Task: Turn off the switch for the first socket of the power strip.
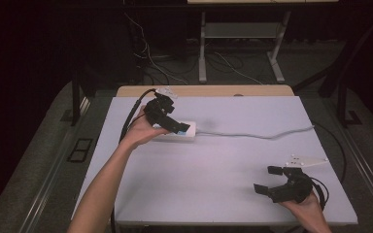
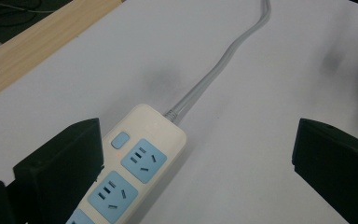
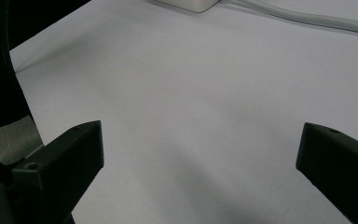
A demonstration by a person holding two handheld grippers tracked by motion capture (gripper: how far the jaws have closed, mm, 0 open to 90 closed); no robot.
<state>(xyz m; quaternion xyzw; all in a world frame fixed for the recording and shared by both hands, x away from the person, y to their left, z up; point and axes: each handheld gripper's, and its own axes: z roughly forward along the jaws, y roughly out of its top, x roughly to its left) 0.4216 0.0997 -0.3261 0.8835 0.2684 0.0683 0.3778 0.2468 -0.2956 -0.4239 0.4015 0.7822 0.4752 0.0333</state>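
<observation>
Oddly, no brand name or readable writing shows on the power strip [image 2: 135, 172]; its cream body carries pale blue socket faces, a pale blue switch [image 2: 120, 140] near the cord end, and a small red light just below that switch. A grey cord [image 1: 252, 133] leaves the strip's end and trails across the worktop [image 1: 213, 179] toward its right edge.

Underneath lies a white sheet covering the worktop, with a strip of bare light wood [image 1: 204, 91] showing along the far edge. Around it the room is dark, with grey floor, loose cables [image 1: 150, 58] and the white legs of another table [image 1: 203, 48] farther back.

On the far left part of the worktop sits the strip, lying flat. Held over its near end are the left tongs [image 1: 175, 125], tilted down from the person's left hand [image 1: 141, 133], whose forearm reaches in from the bottom. From the left gripper view, the jaws stand wide apart; one jaw is right against the strip's side and the other is well clear on bare white surface.

Near the front right corner, the right tongs [image 1: 268, 180] are held in the right hand [image 1: 307, 204], jaws spread wide and gripping nothing, pointing left across bare worktop, well apart from the strip
</observation>
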